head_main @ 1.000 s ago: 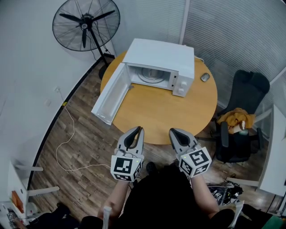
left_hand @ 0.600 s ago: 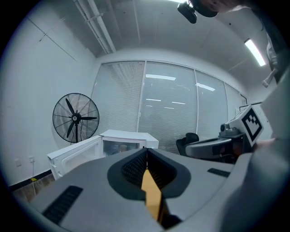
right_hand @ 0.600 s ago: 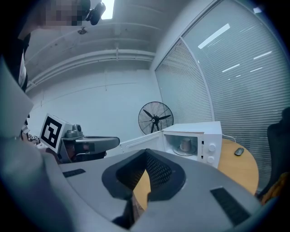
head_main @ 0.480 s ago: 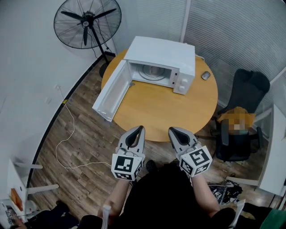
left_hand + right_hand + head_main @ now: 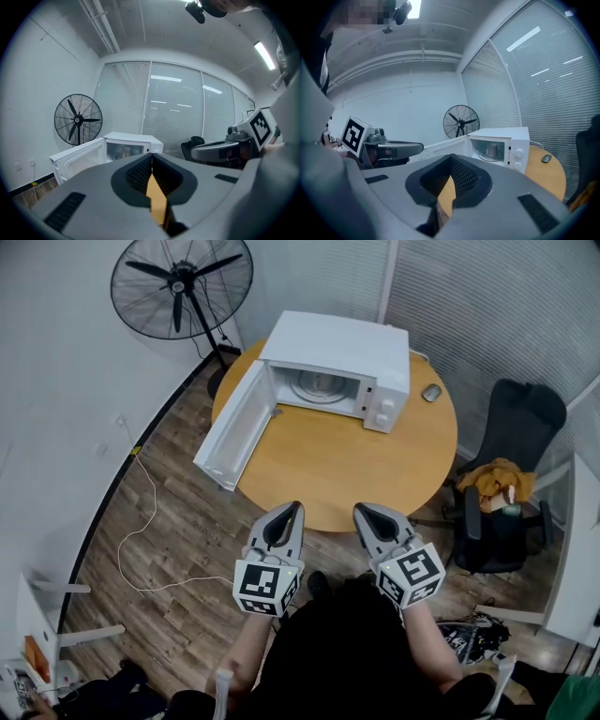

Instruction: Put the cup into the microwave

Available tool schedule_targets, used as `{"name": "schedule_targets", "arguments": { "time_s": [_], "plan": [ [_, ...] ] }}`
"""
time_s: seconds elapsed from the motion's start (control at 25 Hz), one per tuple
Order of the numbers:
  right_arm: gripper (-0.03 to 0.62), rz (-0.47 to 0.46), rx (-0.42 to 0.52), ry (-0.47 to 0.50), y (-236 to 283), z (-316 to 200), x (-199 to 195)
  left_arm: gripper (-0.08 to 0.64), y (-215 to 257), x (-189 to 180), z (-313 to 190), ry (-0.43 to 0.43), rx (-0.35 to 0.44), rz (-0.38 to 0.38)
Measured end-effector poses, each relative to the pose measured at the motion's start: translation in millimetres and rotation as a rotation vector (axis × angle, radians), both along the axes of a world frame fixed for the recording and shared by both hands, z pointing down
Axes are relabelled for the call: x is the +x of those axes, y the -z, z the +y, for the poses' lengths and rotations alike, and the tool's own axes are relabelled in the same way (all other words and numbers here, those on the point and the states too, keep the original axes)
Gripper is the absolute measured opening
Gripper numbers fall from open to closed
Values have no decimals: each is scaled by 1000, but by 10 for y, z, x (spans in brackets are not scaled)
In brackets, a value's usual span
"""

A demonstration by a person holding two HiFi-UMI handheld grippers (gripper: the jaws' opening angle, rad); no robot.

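Observation:
The white microwave [image 5: 337,348] stands at the far side of the round wooden table [image 5: 356,474], its door [image 5: 234,427] swung open to the left. A pale cup [image 5: 491,150] stands upright on the turntable inside it, and shows faintly through the opening in the left gripper view [image 5: 124,152]. My left gripper [image 5: 293,508] and right gripper [image 5: 360,510] hover side by side over the table's near edge, both pointing at the microwave. Each has its jaws together with nothing between them. Both are well short of the microwave.
A standing fan [image 5: 181,292] is at the back left on the wooden floor, with a white cable [image 5: 141,531] trailing across the boards. A computer mouse [image 5: 431,392] lies right of the microwave. A black office chair [image 5: 511,484] with an orange cloth stands at the right.

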State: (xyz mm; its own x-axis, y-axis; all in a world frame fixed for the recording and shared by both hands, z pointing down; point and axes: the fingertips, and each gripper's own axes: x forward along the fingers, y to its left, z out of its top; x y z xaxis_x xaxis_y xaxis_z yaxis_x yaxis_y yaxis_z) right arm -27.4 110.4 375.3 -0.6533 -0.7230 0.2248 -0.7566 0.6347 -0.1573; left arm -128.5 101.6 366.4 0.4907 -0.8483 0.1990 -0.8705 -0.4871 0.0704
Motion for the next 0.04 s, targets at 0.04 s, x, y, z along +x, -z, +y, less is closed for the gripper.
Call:
{"name": "schedule_targets", "arguments": {
  "time_s": [0.04],
  "plan": [
    [8,1,1,0,-9,-3,1,-3,-9,0,-5,-1,0,1]
  ]
}}
